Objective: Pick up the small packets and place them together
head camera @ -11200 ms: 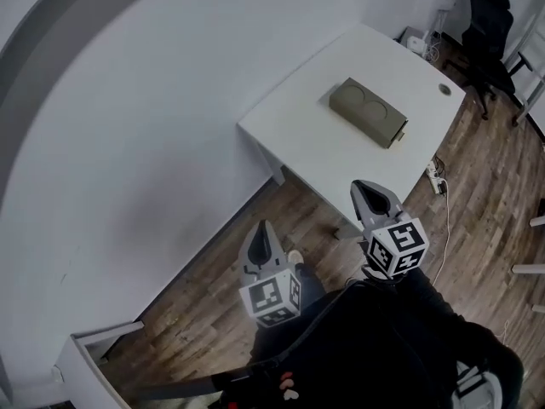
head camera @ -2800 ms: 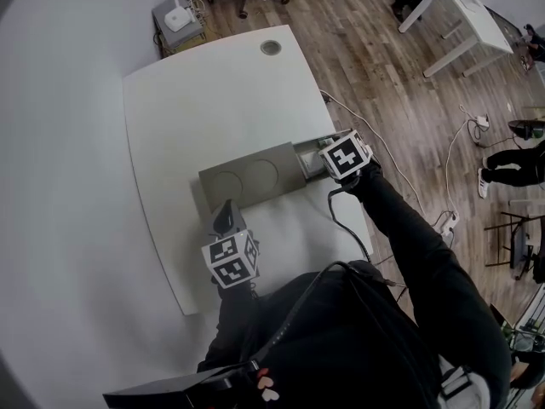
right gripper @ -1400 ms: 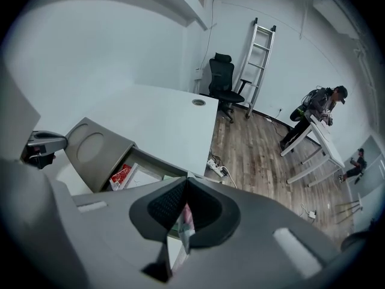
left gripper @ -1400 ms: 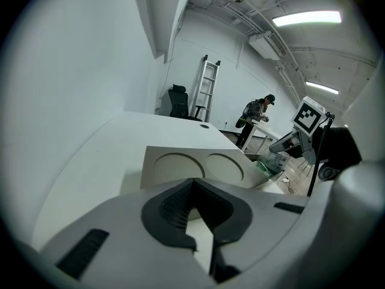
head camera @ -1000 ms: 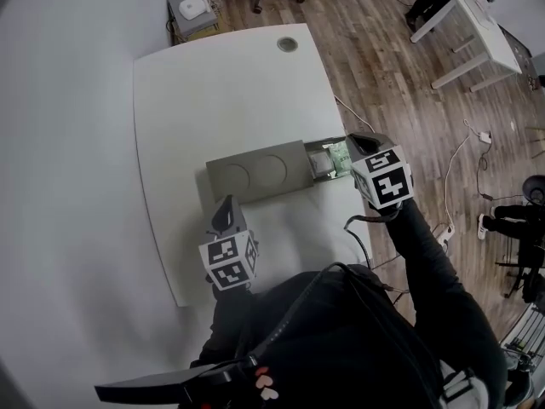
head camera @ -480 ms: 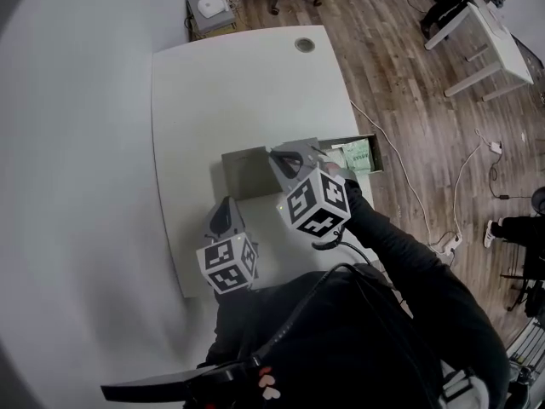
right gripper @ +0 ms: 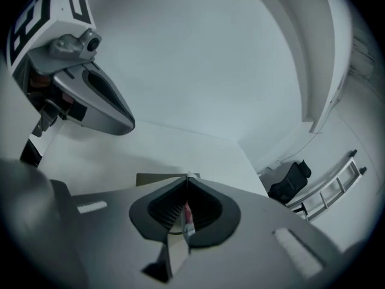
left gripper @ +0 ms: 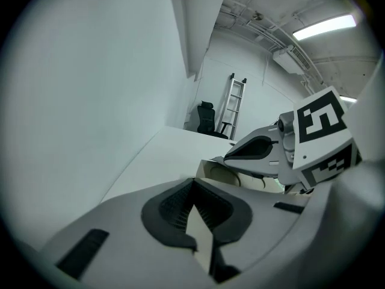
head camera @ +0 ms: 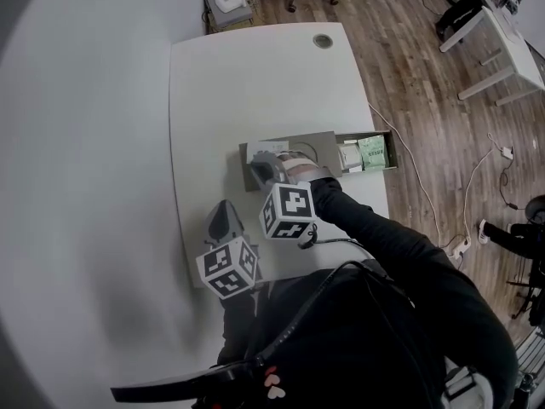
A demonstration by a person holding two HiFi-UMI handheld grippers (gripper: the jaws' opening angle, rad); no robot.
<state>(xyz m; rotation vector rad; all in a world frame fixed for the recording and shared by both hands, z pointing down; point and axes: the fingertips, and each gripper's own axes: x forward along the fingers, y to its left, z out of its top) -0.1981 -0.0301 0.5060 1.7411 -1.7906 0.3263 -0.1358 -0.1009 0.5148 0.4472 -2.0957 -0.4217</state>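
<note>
The carry step is in hand: the right gripper [head camera: 269, 170] pinches 1 thin pale packet [right gripper: 187, 214] edge-on and hangs over the left end of the box [head camera: 319, 141] on the table [head camera: 255, 75]. At least 2 more packets [head camera: 372, 152] lie in the drawer [head camera: 395, 153], pulled out at the box's right. The left gripper [head camera: 223, 215] waits nearer, over bare table, pressed together on nothing. Next, I judge, the right gripper must lower to a gathering spot, spread its jaws, then go right for another packet.
</note>
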